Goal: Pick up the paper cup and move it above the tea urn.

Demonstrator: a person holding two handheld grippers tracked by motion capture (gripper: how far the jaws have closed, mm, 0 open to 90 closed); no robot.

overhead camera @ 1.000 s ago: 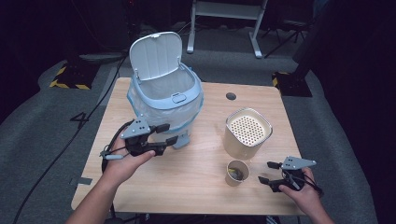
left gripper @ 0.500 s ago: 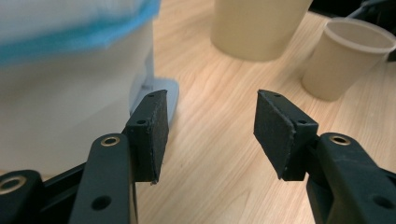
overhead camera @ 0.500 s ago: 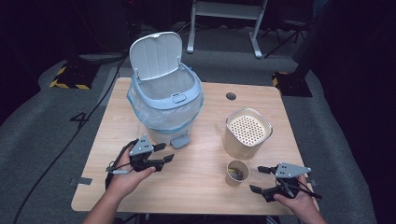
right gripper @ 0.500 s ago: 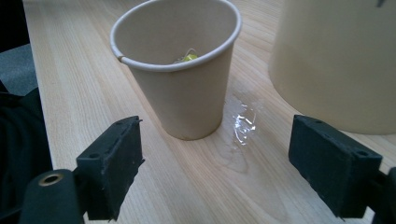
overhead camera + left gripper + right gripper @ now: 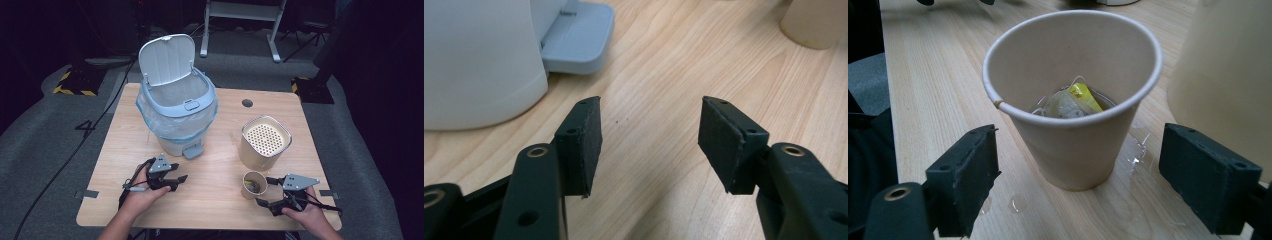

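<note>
Watching from above, I see my left gripper has dropped from beside the pale blue plastic pedal bin to rest low over the wooden table near its front edge, its jaws apart with only bare wood between them. My right gripper has slid left along the front edge, and its jaws have just been opening. They now stand wide on either side of the small paper cup, not touching it; the cup holds a used teabag and stands just in front of the cream perforated-top canister.
</note>
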